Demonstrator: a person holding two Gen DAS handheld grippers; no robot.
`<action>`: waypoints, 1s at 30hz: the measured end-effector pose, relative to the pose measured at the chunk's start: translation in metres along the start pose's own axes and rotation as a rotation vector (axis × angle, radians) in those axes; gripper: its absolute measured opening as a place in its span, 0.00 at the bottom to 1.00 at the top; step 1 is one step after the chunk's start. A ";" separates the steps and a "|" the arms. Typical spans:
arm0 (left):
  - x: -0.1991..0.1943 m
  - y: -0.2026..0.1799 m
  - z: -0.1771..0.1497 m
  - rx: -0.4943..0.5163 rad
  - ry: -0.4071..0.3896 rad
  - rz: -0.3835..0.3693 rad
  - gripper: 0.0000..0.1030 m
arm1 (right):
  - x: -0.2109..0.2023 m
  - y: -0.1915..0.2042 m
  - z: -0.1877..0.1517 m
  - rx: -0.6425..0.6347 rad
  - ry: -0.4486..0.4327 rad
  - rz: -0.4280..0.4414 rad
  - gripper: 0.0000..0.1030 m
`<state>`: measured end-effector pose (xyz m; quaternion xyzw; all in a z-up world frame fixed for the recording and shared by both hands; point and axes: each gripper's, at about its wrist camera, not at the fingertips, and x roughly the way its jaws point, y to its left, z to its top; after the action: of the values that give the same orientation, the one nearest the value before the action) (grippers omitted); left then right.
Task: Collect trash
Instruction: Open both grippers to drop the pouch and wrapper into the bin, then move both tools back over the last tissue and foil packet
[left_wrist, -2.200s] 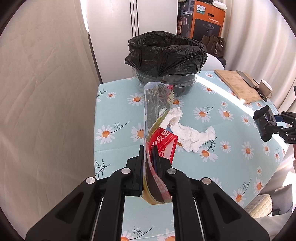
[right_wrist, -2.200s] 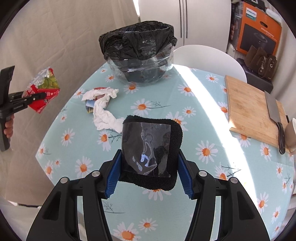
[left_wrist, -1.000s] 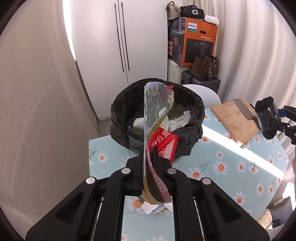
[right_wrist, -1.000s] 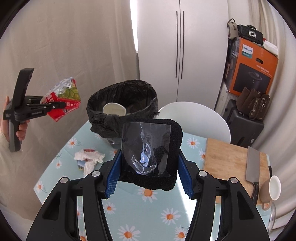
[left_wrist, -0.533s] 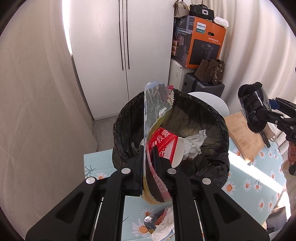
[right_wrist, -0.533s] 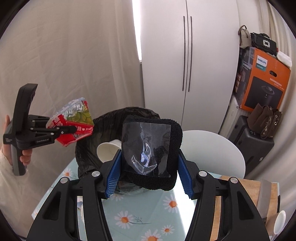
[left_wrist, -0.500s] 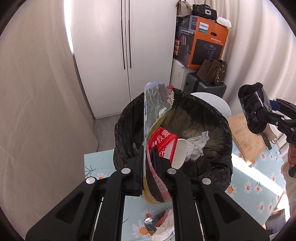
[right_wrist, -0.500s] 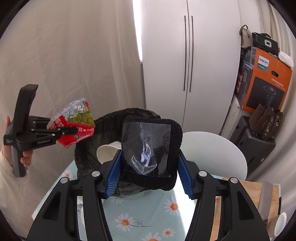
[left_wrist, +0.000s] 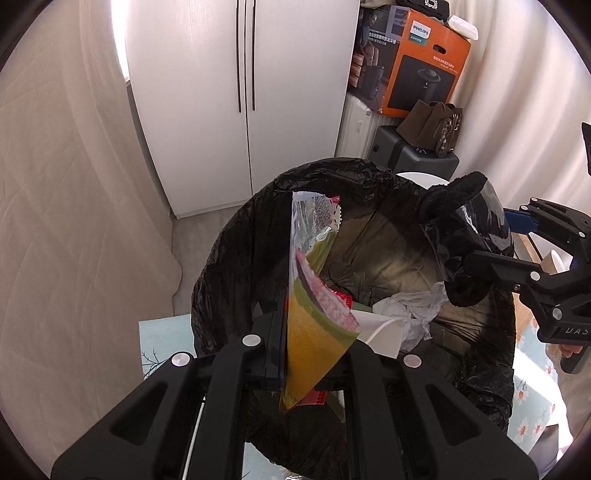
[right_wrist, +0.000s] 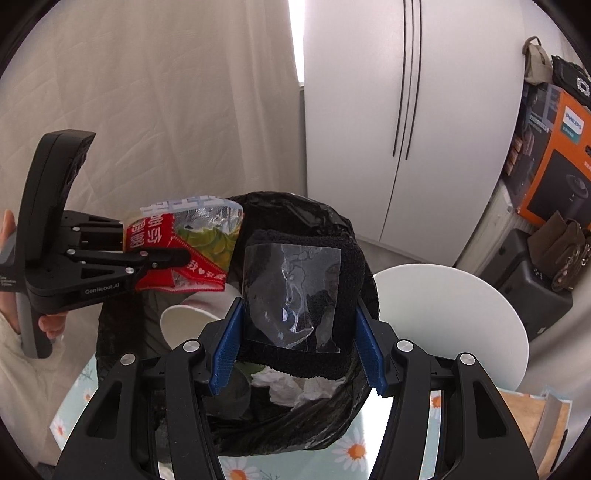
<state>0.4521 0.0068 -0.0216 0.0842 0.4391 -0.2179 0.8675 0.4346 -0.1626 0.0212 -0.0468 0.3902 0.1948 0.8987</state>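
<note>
Left wrist: snack wrapper (left_wrist: 314, 314) & black sponge (left_wrist: 461, 236) w/in bin liner (left_wrist: 229, 258) rim.

The left hand-held gripper (left_wrist: 295, 354) pinches a snack wrapper (left_wrist: 314, 302) seemingly above the black-lined bin (left_wrist: 388, 258).

A white two-door wardrobe (left_wrist: 236, 92) stands at the back. Left of it hangs a cream curtain (left_wrist: 74, 166), daylight showing at the gap between them. Right of it an orange box (left_wrist: 421, 62) sits above a dark suitcase (left_wrist: 410, 155), with a grey floor (left_wrist: 207, 229) below the wardrobe.
</note>
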 end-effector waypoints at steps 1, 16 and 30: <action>0.000 -0.002 -0.001 0.019 -0.018 0.012 0.19 | 0.003 0.002 0.000 -0.004 0.001 -0.005 0.53; -0.055 0.019 -0.034 -0.124 -0.220 -0.028 0.94 | -0.033 0.011 -0.018 -0.016 -0.100 -0.038 0.85; -0.107 0.008 -0.096 -0.095 -0.188 0.108 0.94 | -0.087 0.044 -0.059 -0.018 -0.081 -0.075 0.85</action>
<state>0.3303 0.0791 0.0060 0.0458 0.3605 -0.1566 0.9184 0.3236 -0.1638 0.0456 -0.0615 0.3496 0.1660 0.9200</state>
